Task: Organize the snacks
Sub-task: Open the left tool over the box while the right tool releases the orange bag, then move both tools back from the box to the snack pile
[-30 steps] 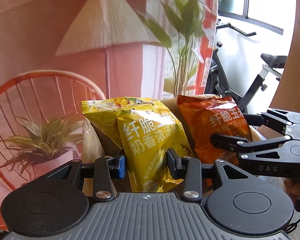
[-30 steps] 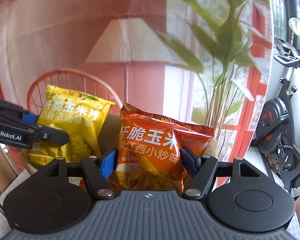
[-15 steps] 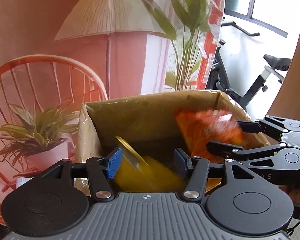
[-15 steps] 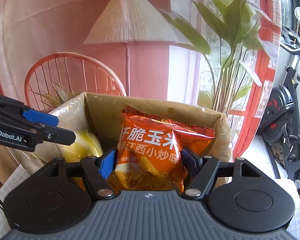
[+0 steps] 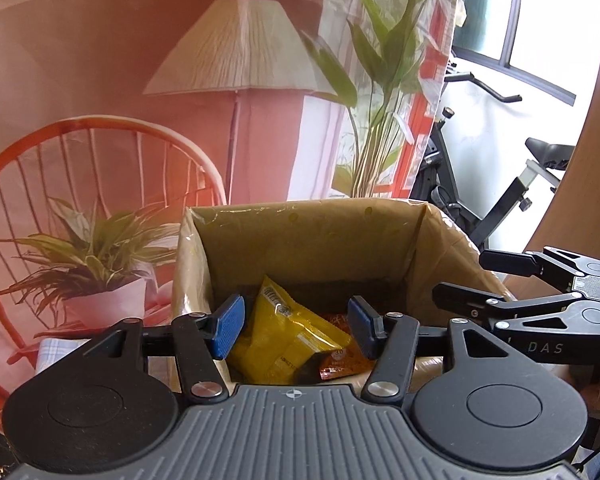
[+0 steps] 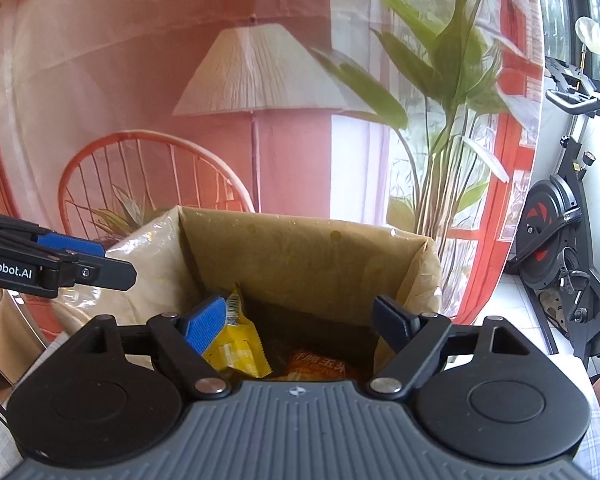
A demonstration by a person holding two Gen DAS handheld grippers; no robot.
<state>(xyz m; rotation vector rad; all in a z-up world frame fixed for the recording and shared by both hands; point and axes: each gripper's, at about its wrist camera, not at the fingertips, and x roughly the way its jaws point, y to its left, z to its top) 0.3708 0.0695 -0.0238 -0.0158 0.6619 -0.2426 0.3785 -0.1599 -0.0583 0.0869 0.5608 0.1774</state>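
Both bags down in the box now — yellow bag [image 5: 288, 340] lying tilted toward 10 o'clock on the box floor, orange bag [image 5: 340, 360] tucked low at about 4 o'clock from it, partly under the yellow one. Touching each other, looks like.

Left gripper [image 5: 296, 326] spread wide, nothing between the blue pads [image 5: 229, 326]. Right gripper [image 6: 304, 322] same deal, fingers apart and empty, hanging just over the near rim of the box [image 6: 300, 228].

Probably the release-and-clear bit of the job. To do it well: lift straight up toward 12 before swinging away, so no fingertip snags the thin plastic liner [image 6: 140, 256] draped over the rim at 9 o'clock. Also worth keeping the two grippers from bumping — right one sits close at 3 o'clock in the left view. Yellow bag leans on the wall a bit, could use a nudge flat if more snacks need room.

Count:
- snack bags: two (one yellow, one orange)
- boxes: one
- grippers: two
- other snacks outside the box: none visible from here
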